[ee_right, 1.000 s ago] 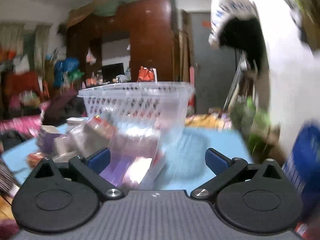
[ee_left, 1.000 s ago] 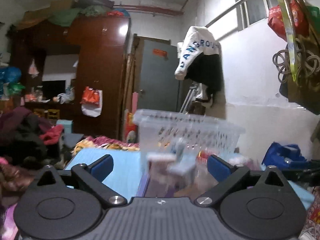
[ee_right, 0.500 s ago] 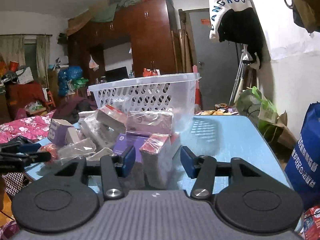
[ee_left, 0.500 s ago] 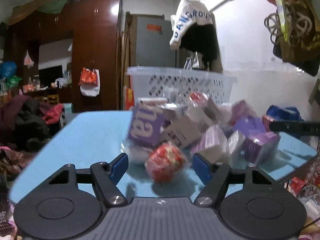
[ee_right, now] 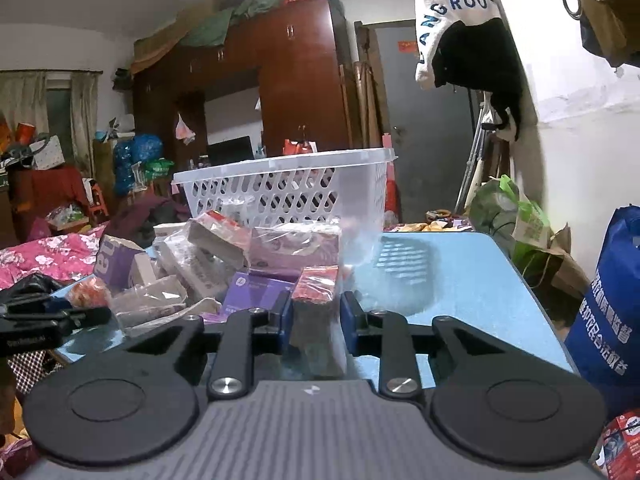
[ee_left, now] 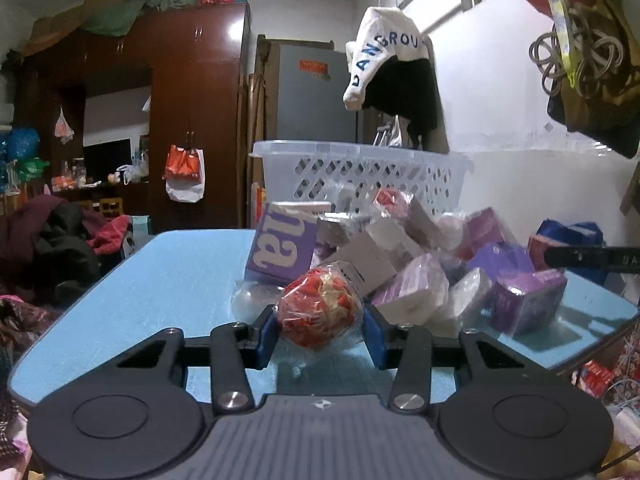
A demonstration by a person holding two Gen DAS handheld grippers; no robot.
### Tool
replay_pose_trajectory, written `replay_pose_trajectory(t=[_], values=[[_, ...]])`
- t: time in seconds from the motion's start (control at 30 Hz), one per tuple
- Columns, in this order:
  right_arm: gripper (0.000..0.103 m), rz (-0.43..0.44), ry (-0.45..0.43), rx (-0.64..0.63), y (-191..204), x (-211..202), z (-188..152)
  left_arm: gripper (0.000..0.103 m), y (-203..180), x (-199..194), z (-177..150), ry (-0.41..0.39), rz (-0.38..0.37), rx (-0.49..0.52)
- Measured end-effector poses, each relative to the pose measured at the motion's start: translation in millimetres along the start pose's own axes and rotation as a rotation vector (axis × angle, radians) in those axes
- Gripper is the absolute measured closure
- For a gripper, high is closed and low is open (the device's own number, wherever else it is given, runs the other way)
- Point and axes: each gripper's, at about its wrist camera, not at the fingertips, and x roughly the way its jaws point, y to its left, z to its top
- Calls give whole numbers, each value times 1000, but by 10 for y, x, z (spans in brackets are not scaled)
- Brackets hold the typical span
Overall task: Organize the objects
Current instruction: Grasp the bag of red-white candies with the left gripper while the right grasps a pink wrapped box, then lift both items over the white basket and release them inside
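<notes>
Left gripper (ee_left: 319, 334): jaws closed down on the red-and-white wrapped ball (ee_left: 318, 311), blue pads touching its wrapper on both sides. Ball sits dead centre between them, at the near edge of the pile, resting on or just off the counter (ee_left: 152, 276) — can't tell which.

Right gripper (ee_right: 315, 318): jaws narrowed onto the red-topped packet (ee_right: 316, 304). The packet stands upright, long axis vertical, in loose clear wrap; pads look to be touching its sides.

Key relation: the white basket (ee_left: 360, 172) lies straight ahead of both grippers, behind the pile of boxes (ee_left: 420, 264) and touching it. Its rim is higher than both held items. So my guess is each one has to go up and forward over the pile, then down inside. In the right view the basket (ee_right: 288, 188) sits ahead and slightly left; neither hand looks clearly nearer.

Risks as I judge them: slippery wrap on both, and the round ball may roll out of a light pinch.

Surface: glossy blue counter, reflective, open space on my far right side (ee_right: 452, 276). Room is cluttered: dark wardrobe (ee_left: 192, 112), hanging jacket (ee_left: 396, 72), blue bag (ee_right: 608, 312) beside the counter.
</notes>
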Motion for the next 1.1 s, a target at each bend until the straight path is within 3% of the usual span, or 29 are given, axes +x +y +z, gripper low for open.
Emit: replay_pose_trajectory(t=[0.47,0.6,0.7,0.8,0.9,1.0,1.1], values=[[75,-12,-77,10,-97,-188,83,54,-20,-79,140,-86,-138,-27],[75,2,-115,-32,-43,-159,289,54,-27,-42,434,-135,-136,-13],[75,49,-156,-48,-58,17,561,54,22,146,842,-168,-116,-3],[75,85,-224,-118,-16,272,841,54,98,474,1339,-148,-114,-36],[75,120,-246,-156,30,607,1133,54,103,888,1761,-81,-120,-72],[75,74,-208,-216,115,998,1354,54,30,1303,1924,-25,-50,-53],[75,112,-140,-190,104,1309,1465,54,25,1690,1938,61,-44,-72]])
